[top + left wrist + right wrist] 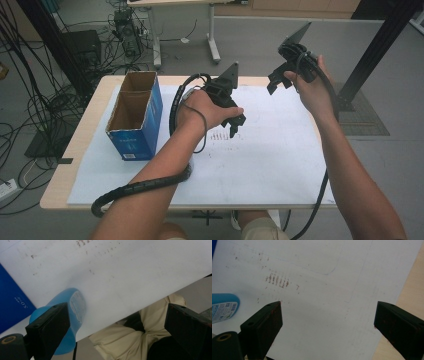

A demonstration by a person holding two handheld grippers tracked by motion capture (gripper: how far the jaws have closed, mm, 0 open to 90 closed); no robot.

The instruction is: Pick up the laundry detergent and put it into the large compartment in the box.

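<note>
1. Blue bottle [76,305]: it lies on its side on the white sheet [270,165], near the blue carton [142,135] and on the carton's near side, close to the table [75,155] edge by my lap. I judge it to be the item to be loaded into the carton.

2. Left gripper [234,125]: I hold it low over the sheet, to the right of the carton. Its jaws stand wide apart and grip nothing. In the left gripper view the bottle sits partly behind one jaw, not between the two. I judge that the spread is there to take the bottle's body.

3. Carton: it stands upright with its top open, ready to be loaded from above.

4. Right gripper [278,82]: it is raised well to the right of the carton and beyond it. Its jaws are apart and empty, parked clear of the left arm's working path.
</note>
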